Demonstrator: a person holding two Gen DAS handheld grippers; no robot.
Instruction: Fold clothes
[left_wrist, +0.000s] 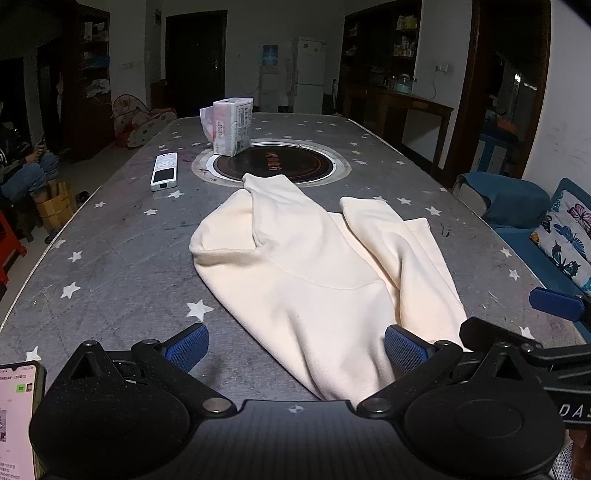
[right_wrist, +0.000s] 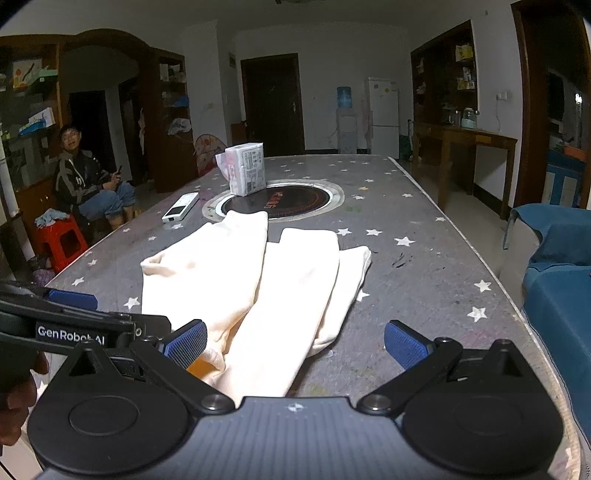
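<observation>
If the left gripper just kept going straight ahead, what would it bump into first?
Most likely the cream garment: the open left gripper points along it, with the cloth already lying between its fingers. Beyond that lies the round hotplate, though depth is hard to judge.

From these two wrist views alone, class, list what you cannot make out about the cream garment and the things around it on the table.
- Cream garment: its near hem is hidden behind the left gripper body in the left view and behind the right gripper in the right view.
- Phone: cut off by the left view's edge; screen text too small.
- Tissue pack: print too small in both views.
- Hotplate lettering: blurred, partly covered by a sleeve.
</observation>
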